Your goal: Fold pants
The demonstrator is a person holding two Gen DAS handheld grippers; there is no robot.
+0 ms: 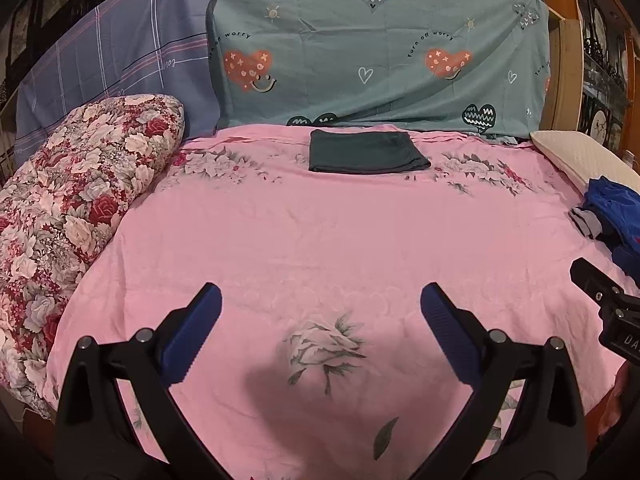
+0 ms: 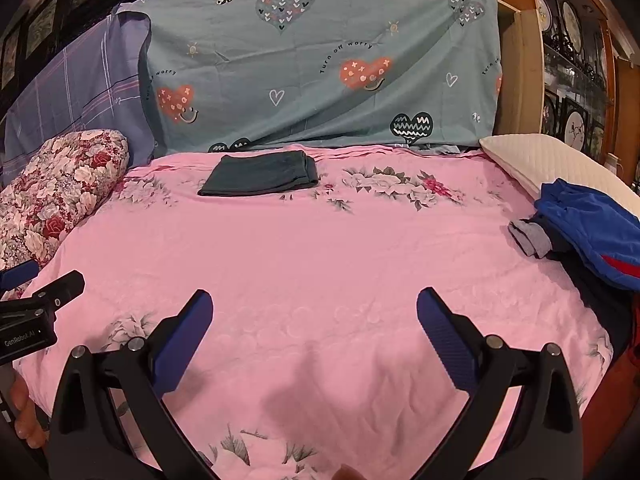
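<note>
A dark grey-green pair of pants [image 1: 366, 152] lies folded into a flat rectangle at the far side of the pink floral bedsheet [image 1: 280, 240]; it also shows in the right wrist view [image 2: 260, 173]. My left gripper [image 1: 320, 300] is open and empty, held above the near part of the sheet. My right gripper [image 2: 314, 304] is open and empty, also over the near part of the sheet, to the right of the left one. Both are far from the folded pants.
A pile of blue and dark clothes [image 2: 588, 232] with a grey piece [image 2: 530, 236] lies at the right edge. A white pillow [image 2: 548, 164] sits behind it. A rolled floral quilt [image 1: 72, 200] lies along the left. Patterned sheets [image 1: 360, 52] hang behind.
</note>
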